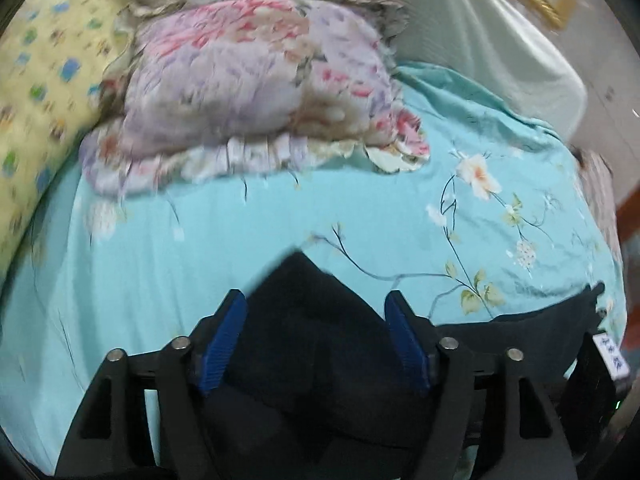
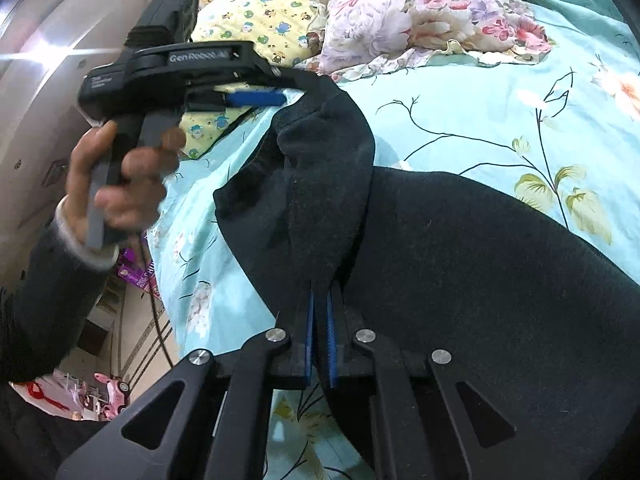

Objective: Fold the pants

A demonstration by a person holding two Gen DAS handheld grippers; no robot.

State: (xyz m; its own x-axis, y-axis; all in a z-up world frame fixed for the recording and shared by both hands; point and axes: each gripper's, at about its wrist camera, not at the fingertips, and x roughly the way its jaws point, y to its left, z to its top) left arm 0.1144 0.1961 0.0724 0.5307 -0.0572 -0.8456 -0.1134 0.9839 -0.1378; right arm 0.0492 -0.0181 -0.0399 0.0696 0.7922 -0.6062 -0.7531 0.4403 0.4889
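Black pants [image 2: 460, 260], floral turquoise sheet [image 1: 240, 240]

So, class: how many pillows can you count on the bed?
2. A yellow cartoon-print pillow lies at the bed's left edge, and a floral ruffled pillow sits beside it, toward the middle. Others may be hidden out of frame.

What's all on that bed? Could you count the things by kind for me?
Pants: 1, the dark pants.
Pillows: 2, a floral pillow and a yellow cartoon-print pillow.
Bedsheets: 1, the turquoise flowered sheet.
Handheld grippers: 2, the left gripper and the right gripper.
Total: 6.
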